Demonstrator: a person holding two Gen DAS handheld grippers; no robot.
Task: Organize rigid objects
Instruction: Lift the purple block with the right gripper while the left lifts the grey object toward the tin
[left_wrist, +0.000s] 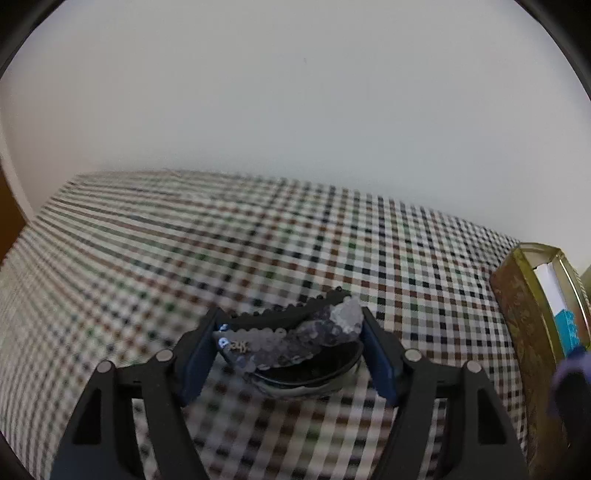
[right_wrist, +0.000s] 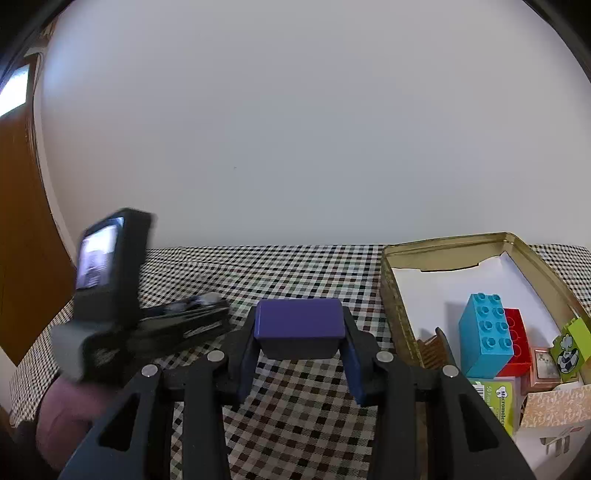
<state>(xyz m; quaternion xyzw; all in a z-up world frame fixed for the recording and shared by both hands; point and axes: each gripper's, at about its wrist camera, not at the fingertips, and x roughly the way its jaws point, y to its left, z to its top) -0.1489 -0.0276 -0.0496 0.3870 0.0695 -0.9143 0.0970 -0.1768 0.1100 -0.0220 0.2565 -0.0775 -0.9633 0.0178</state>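
While a sequinned hair clip (left_wrist: 291, 341) lies on the checked cloth (left_wrist: 147, 258), the left gripper (left_wrist: 291, 350) straddles it, one blue pad (left_wrist: 199, 354) at each end. The pads look to be at or nearly at the clip's ends, but blur hides whether they press, so the jaws read as part-way spread around it with no clear grip. The clip is dark with a band of silvery sequins along its top and a black toothed edge behind.

Held level above the cloth, a purple block (right_wrist: 300, 324) is pinched between the right gripper's (right_wrist: 300, 354) fingers, its flat top facing the camera.

From the right wrist view, the left gripper (right_wrist: 207, 314) shows at the left as a blurred black body with a small lit screen, a person's hand (right_wrist: 70, 417) below it.

To the right of both stands an open gold tin (right_wrist: 399, 325) lined with white card. Inside it are a light-blue brick (right_wrist: 485, 332) standing against a red brick (right_wrist: 517, 339), a green brick (right_wrist: 572, 347) with a printed picture, a small pink frame (right_wrist: 545, 369), a green-labelled packet (right_wrist: 498, 402) and a patterned card box (right_wrist: 554, 410). A plain white wall (right_wrist: 295, 129) rises behind, with a brown door (right_wrist: 22, 221) at the far left.
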